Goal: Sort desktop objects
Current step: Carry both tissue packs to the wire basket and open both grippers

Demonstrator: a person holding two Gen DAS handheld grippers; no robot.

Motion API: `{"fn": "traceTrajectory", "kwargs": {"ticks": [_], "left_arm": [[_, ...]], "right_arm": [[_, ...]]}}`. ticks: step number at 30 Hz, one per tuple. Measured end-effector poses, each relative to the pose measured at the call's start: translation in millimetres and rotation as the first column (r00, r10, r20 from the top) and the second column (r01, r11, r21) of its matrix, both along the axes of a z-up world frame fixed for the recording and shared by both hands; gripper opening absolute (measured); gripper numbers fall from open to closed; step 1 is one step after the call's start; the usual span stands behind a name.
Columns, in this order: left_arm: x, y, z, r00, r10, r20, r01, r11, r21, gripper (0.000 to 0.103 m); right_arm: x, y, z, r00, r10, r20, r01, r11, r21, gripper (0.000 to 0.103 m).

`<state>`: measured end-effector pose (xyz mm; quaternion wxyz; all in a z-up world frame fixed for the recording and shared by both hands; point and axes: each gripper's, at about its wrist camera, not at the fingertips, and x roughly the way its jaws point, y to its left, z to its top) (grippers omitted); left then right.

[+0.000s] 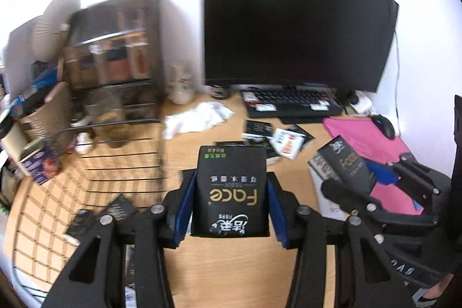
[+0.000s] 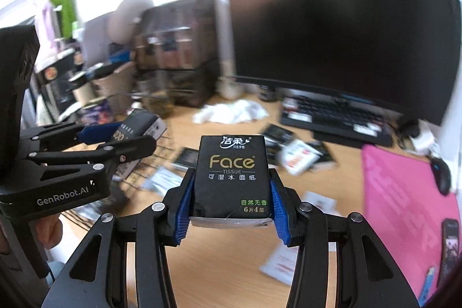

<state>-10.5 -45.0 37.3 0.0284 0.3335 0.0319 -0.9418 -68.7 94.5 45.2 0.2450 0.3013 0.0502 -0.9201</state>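
Above desk [image 1: 231, 264] | left gripper [image 1: 231, 210] level, clamping tissue pack [image 1: 232, 189] | right gripper [image 2: 231, 201] level, clamping second pack [image 2: 231, 178]

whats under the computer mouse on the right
A pink mat lies under the black mouse, spreading over the wooden desk. The mat hides the desk beneath it.
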Motion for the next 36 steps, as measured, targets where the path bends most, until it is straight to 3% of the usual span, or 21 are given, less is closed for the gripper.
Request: {"fn": "traceTrajectory", "kwargs": {"ticks": [6,11,14,20,36], "left_arm": [[37.8,-68.2,5.1,0.987,0.161,-0.012,-0.161,0.987,0.002,0.052],[64.3,-126.1,3.0,0.953,0.302,-0.014,-0.302,0.953,0.012,0.052],[72.1,-147.3,2.0,0.94,0.34,-0.02,-0.34,0.94,0.024,0.052],[75.9,-167.5,-2.4,0.936,0.351,-0.009,-0.35,0.935,0.057,0.052],[68.4,-170.3,-12.2,0.937,0.348,0.024,-0.349,0.935,0.069,0.052]], "right_arm": [[5.6,-77.9,4.1,0.985,0.175,-0.002,-0.175,0.984,-0.024,0.047],[16.6,-150.6,-2.3,0.951,0.308,0.006,-0.308,0.951,-0.034,0.047],[19.5,-179.1,-6.5,0.941,0.339,0.007,-0.338,0.94,-0.039,0.047],[10.9,-191.1,-14.0,0.943,0.328,0.049,-0.323,0.942,-0.094,0.047],[12.5,-192.3,-15.9,0.948,0.314,0.049,-0.31,0.948,-0.07,0.047]]}}
